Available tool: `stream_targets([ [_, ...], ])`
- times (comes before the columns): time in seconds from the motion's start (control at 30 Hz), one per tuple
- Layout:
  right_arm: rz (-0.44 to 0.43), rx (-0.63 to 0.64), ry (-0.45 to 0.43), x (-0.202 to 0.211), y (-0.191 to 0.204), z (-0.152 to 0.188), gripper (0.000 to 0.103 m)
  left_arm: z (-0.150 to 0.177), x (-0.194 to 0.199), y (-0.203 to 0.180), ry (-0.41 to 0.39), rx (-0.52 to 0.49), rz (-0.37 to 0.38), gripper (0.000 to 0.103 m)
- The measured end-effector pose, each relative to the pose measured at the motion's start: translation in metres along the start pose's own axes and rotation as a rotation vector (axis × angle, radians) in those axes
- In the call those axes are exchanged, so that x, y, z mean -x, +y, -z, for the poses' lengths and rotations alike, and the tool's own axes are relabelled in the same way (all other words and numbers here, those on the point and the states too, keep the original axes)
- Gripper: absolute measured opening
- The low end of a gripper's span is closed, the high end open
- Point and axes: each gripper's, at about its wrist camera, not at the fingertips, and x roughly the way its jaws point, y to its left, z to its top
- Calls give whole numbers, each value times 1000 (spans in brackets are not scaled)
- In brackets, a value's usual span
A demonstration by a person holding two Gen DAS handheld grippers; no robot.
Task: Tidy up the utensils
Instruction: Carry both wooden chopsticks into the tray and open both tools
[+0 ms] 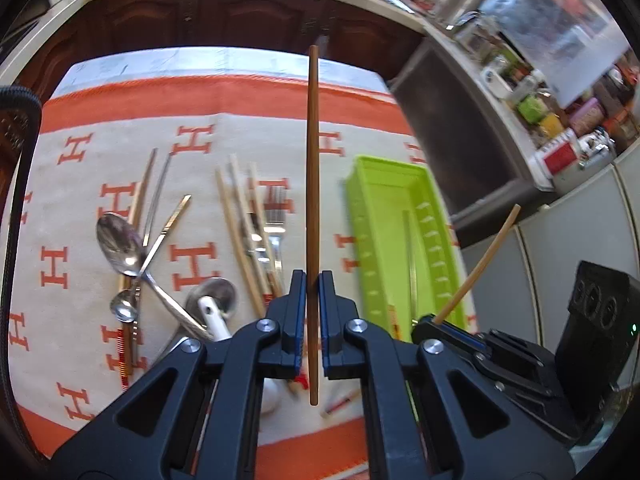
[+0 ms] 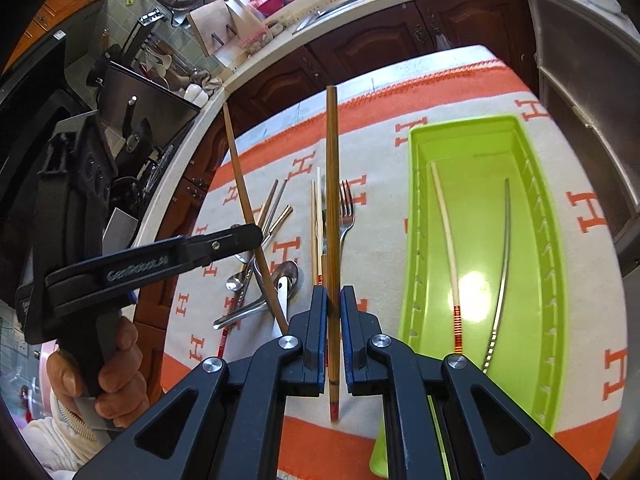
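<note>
My left gripper [image 1: 313,280] is shut on a brown wooden chopstick [image 1: 313,160] that points away from me, above the cloth. My right gripper [image 2: 333,294] is shut on a bamboo chopstick [image 2: 332,200] with a red end, held above the cloth left of the green tray [image 2: 532,152]. The tray holds a pale chopstick with red bands [image 2: 446,232] and a metal utensil [image 2: 505,248]. On the cloth lie spoons [image 1: 120,244], a fork [image 2: 347,208], loose chopsticks [image 1: 240,224] and a white-handled utensil [image 1: 212,312]. The right gripper [image 1: 434,322] also shows in the left wrist view, the left gripper [image 2: 256,236] in the right wrist view.
The table carries a cream cloth with orange border and H letters [image 1: 192,256]. Dark wooden cabinets [image 1: 224,12] stand beyond it, under a cluttered counter. A black chair edge [image 1: 16,128] is at the left. Grey cabinets [image 1: 560,248] stand to the right.
</note>
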Motion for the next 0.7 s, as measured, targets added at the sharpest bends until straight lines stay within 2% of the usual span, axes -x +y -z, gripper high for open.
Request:
stream_targets([
  [0.2, 15, -20, -58, 54, -14, 3, 7, 14, 16, -55, 2, -100, 88, 4],
  [0.4, 27, -34, -137, 129, -34, 9, 7, 24, 23, -106, 15, -177, 176, 4],
  [0.57, 123, -8, -155, 168, -43, 11, 7, 24, 8, -127, 38, -201, 185, 4],
  [0.7, 183, 15, -91, 164, -51, 3, 7, 22, -27, -130, 67, -207, 155, 4],
])
